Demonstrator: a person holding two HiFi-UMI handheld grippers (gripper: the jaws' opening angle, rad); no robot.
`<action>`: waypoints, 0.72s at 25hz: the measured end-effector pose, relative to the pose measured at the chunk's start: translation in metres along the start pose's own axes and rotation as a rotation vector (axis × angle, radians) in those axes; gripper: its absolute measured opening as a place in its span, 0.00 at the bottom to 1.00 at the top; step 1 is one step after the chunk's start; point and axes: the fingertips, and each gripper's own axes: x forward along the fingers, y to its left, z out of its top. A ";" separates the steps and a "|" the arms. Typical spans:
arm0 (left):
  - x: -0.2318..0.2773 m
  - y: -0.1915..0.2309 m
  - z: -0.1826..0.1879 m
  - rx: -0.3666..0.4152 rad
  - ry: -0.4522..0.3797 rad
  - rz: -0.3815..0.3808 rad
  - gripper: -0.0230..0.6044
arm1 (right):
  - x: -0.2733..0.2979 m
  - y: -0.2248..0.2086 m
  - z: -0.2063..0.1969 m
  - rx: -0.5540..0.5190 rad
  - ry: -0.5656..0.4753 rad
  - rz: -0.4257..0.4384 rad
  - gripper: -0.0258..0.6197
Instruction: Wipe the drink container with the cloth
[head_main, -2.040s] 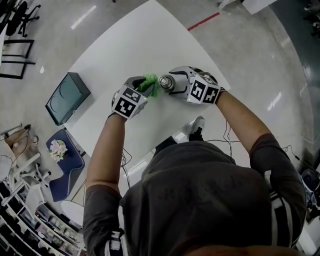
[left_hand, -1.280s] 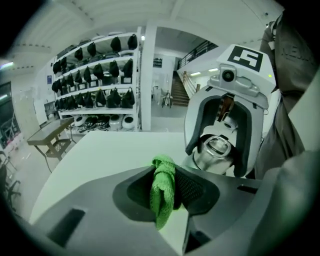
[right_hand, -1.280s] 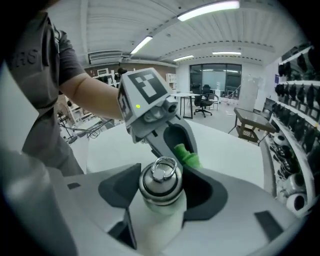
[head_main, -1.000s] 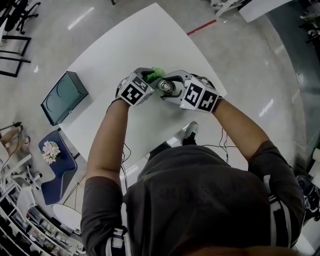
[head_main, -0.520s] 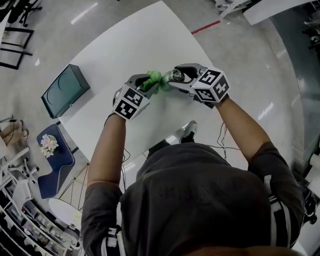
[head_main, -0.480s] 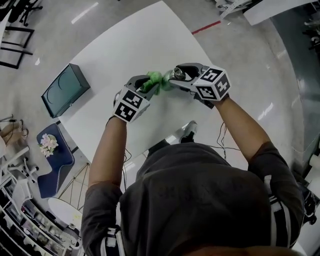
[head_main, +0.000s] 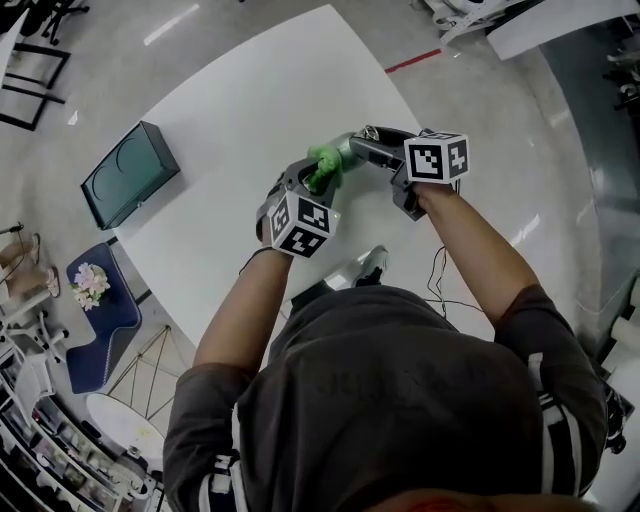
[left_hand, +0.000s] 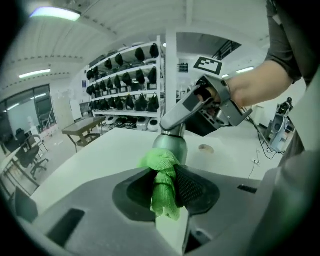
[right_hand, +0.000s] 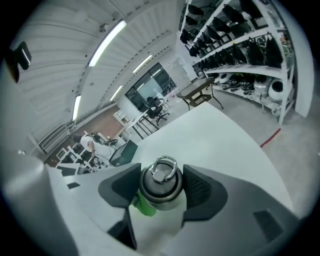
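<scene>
Plenty of room here. Both grippers are working above the near right part of the white counter (head_main: 250, 90), close to its near edge. The whole far-left stretch is lying open. A dark box (head_main: 125, 175) is sitting at the counter's left edge, well apart from the action, though I can't tell if it's on the top or just beside it.

The right gripper (right_hand: 161, 186) is clamping the drink container (right_hand: 161, 195) near its top, with a jaw pressing on each side, and holding it up off the counter. The left gripper (left_hand: 167, 184) is pinching a bunched green cloth (head_main: 324, 163), and the cloth is touching the container's far end.

The right gripper view is showing the dark lid with its metal ring (right_hand: 164, 166) facing the camera, with just a bit of green peeking out below left. You don't get the lid at all from the left gripper view. That one is looking up the steel body, and it's also catching a small round thing (left_hand: 205, 148) lying on the counter behind. The head view is hiding most of the container behind the grippers.

The counter surface is plain, glossy white. Around it, a pale shiny floor is showing a red line (head_main: 412, 62) past the far edge, shelves (left_hand: 130, 95) of dark gear are lining one wall, and a blue chair (head_main: 95, 300) is standing off to the left.
</scene>
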 end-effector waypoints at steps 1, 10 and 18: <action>0.002 0.003 -0.002 0.011 0.013 0.008 0.19 | -0.001 -0.001 0.001 0.016 -0.009 -0.004 0.43; 0.012 0.031 0.006 0.037 0.033 0.025 0.19 | -0.008 -0.013 -0.002 0.125 -0.046 -0.007 0.43; 0.023 0.043 0.033 -0.008 0.031 -0.183 0.19 | 0.000 0.026 -0.023 -0.336 0.113 0.054 0.43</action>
